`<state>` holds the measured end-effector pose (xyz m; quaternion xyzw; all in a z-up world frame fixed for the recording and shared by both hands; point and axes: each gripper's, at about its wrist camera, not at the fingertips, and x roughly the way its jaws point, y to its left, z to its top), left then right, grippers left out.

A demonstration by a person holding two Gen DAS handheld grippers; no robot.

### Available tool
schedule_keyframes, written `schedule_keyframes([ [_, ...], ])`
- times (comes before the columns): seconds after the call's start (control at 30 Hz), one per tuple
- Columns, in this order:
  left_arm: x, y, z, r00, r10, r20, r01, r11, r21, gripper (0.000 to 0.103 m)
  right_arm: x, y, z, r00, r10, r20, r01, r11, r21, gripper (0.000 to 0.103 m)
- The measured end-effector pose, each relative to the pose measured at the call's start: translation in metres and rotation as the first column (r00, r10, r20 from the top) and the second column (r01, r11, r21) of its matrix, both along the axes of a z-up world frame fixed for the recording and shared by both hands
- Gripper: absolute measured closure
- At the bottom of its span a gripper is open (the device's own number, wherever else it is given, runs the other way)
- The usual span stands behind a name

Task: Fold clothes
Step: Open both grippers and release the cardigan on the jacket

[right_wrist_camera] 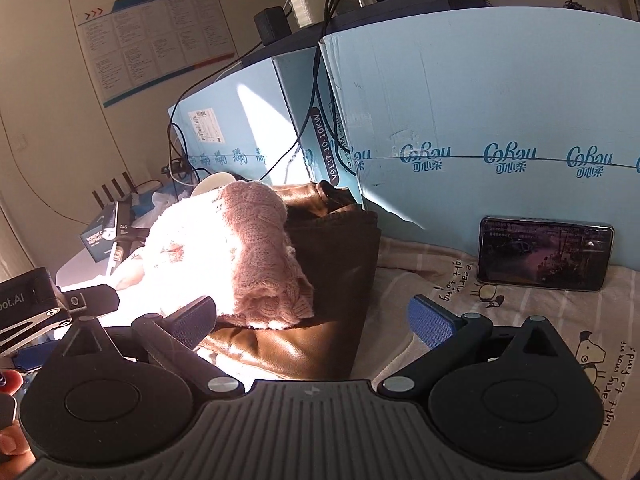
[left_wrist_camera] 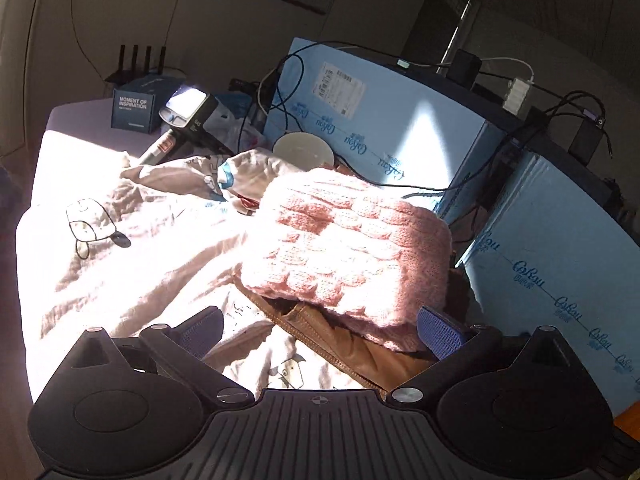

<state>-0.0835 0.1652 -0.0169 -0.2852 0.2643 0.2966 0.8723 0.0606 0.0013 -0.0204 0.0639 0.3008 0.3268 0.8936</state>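
Note:
A folded pink knit sweater (left_wrist_camera: 344, 248) lies on top of a folded brown leather garment (left_wrist_camera: 352, 352); both rest on a cream sheet with cartoon prints (left_wrist_camera: 120, 264). My left gripper (left_wrist_camera: 320, 332) is open and empty, its jaws wide apart just in front of the stack. In the right wrist view the sweater (right_wrist_camera: 240, 256) sits on the brown garment (right_wrist_camera: 332, 280). My right gripper (right_wrist_camera: 312, 320) is open and empty, its jaws on either side of the stack's near edge. The left gripper's body (right_wrist_camera: 36, 304) shows at the left edge there.
Blue cardboard boxes (left_wrist_camera: 384, 120) (right_wrist_camera: 500, 128) with cables stand behind the stack. A phone (right_wrist_camera: 546, 254) leans against the right box. A dark box (left_wrist_camera: 134, 110), a handheld device (left_wrist_camera: 180, 120), a white round lid (left_wrist_camera: 304, 150) and a router lie at the back left.

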Motion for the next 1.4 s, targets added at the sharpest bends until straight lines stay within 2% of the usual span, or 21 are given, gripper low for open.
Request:
schedule_keyframes([
  [0.07,0.001,0.001,0.006,0.998,0.050,-0.026,-0.051,0.999,-0.020,0.000,0.002,-0.002,-0.001,1.000,0.004,-0.011,-0.004,1.000,0.001,0.000],
  [0.17,0.001,-0.002,0.017,0.996,0.081,0.019,-0.082,0.997,0.016,0.000,0.004,-0.001,-0.001,1.000,-0.012,-0.002,0.012,0.999,-0.032,0.000],
  [0.23,0.003,-0.010,0.022,0.991,0.112,0.072,-0.119,0.988,0.098,0.000,0.006,-0.002,-0.003,1.000,-0.025,0.003,0.025,0.999,-0.039,0.000],
  [0.33,0.012,-0.031,0.012,0.972,0.210,0.108,-0.230,0.943,0.242,0.000,0.010,-0.005,-0.005,0.999,-0.035,0.003,0.036,0.999,-0.039,0.000],
  [0.4,0.019,-0.044,-0.004,0.966,0.218,0.137,-0.250,0.922,0.295,0.000,0.011,-0.005,-0.007,0.999,-0.036,0.003,0.036,0.999,-0.041,0.000],
  [0.47,0.030,-0.050,-0.019,0.973,0.199,0.116,-0.227,0.915,0.335,0.000,0.013,-0.004,-0.009,1.000,-0.026,0.008,0.027,0.999,-0.047,0.000],
  [0.5,0.038,-0.051,-0.026,0.980,0.182,0.081,-0.199,0.909,0.366,0.000,0.013,-0.004,-0.010,1.000,-0.018,0.011,0.019,0.998,-0.052,0.000],
  [0.6,0.054,-0.052,-0.043,0.979,0.205,-0.012,-0.178,0.875,0.451,0.000,0.016,-0.002,-0.014,1.000,0.011,0.019,-0.010,0.999,-0.044,0.000],
  [0.7,0.058,-0.046,-0.058,0.976,0.212,-0.038,-0.174,0.877,0.449,0.000,0.021,0.005,-0.022,1.000,0.010,-0.001,-0.010,0.998,-0.067,0.000],
  [0.8,0.062,-0.042,-0.070,0.978,0.200,-0.057,-0.157,0.889,0.430,0.000,0.025,0.011,-0.030,1.000,-0.008,-0.016,0.006,0.995,-0.103,0.000],
  [0.87,0.063,-0.043,-0.072,0.979,0.196,-0.063,-0.149,0.887,0.437,0.000,0.025,0.013,-0.031,1.000,-0.003,-0.019,0.001,0.994,-0.106,0.000],
  [1.13,0.051,-0.044,-0.068,0.978,0.209,0.009,-0.192,0.881,0.432,0.000,0.023,0.016,-0.034,1.000,0.022,-0.016,-0.024,0.995,-0.099,0.000],
  [1.4,0.052,-0.040,-0.072,0.970,0.244,0.002,-0.221,0.877,0.427,0.000,0.025,0.017,-0.040,1.000,0.001,0.002,-0.001,0.993,-0.118,0.000],
])
